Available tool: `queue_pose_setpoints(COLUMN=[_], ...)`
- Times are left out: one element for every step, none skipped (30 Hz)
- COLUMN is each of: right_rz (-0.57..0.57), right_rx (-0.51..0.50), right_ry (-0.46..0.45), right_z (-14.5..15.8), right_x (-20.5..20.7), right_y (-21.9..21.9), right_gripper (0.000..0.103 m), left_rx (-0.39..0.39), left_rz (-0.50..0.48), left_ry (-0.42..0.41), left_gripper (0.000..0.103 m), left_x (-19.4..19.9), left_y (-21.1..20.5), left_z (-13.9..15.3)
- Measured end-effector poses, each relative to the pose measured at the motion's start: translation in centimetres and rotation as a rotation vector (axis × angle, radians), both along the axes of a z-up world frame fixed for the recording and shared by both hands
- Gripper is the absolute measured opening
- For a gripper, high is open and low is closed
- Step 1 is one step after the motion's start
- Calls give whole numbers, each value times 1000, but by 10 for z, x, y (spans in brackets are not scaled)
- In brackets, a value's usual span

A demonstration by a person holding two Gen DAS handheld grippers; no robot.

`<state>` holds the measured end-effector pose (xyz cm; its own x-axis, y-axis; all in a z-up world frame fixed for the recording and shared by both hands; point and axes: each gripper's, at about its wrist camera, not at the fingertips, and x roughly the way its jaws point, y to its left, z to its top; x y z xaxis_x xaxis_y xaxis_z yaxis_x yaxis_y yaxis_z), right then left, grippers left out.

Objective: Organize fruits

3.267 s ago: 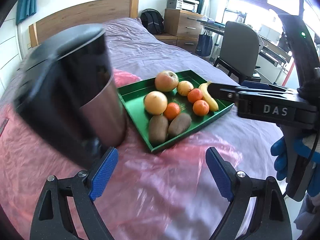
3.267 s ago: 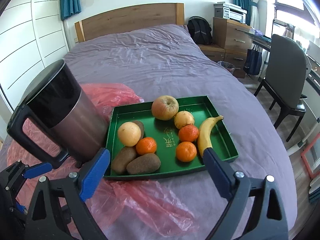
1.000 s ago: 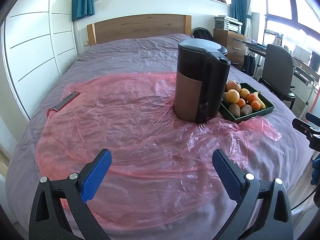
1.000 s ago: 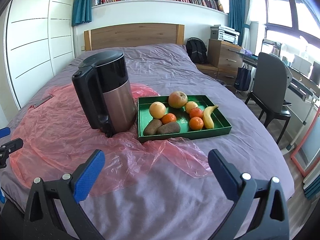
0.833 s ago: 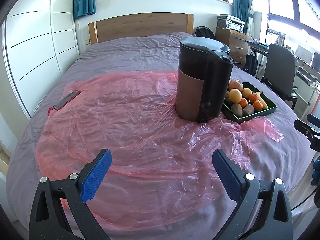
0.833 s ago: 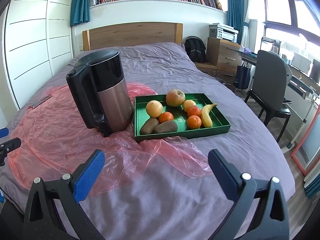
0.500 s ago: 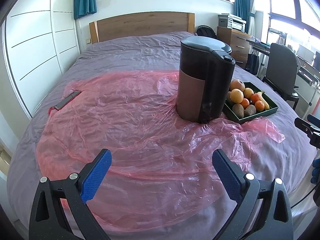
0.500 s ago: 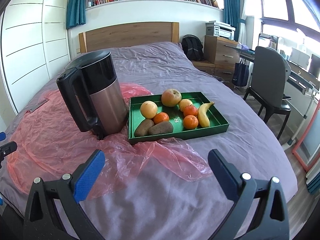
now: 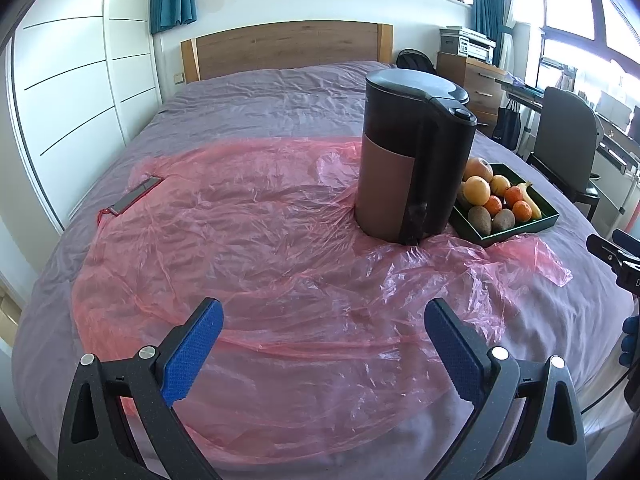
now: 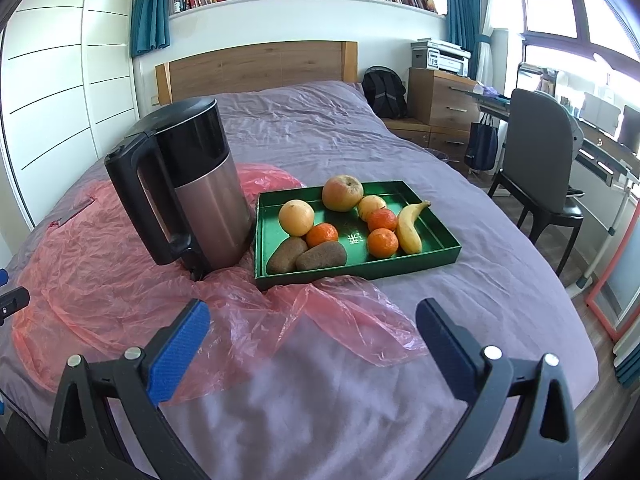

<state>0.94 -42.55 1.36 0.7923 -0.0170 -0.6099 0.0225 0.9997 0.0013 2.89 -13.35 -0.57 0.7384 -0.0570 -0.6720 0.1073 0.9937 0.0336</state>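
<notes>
A green tray (image 10: 442, 249) sits on the bed and holds an apple (image 10: 343, 193), a large orange (image 10: 296, 217), several small oranges, a banana (image 10: 409, 226) and two kiwis (image 10: 326, 255). In the left wrist view the tray (image 9: 548, 220) lies far right, partly behind the kettle. My left gripper (image 9: 323, 336) is open and empty above pink plastic. My right gripper (image 10: 313, 334) is open and empty, short of the tray's near edge.
A black and steel kettle (image 10: 188, 188) stands left of the tray on a pink plastic sheet (image 9: 256, 248). A flat dark object (image 9: 135, 194) lies at the sheet's far left. A chair (image 10: 540, 160) and desk stand right of the bed.
Both grippers pulled well back from the tray and kettle since the earliest frames. Over the last second the views shift only slightly. Both grippers stay open and empty.
</notes>
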Motion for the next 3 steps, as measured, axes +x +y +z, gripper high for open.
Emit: queue_pose_setpoints(right_rz=[0,-1,0], right_rx=[1,1,1], right_ry=[0,0,-1], right_z=[0,-1,0], right_x=[0,1,0], right_y=[0,0,0], right_gripper=[103,103,103], left_rx=[1,0,-1], left_rz=[1,5,8], left_ry=[-1,-1,0], left_gripper=[99,99,99], left_x=[0,0,1], left_y=[0,1,3], left_z=[0,-1,-1])
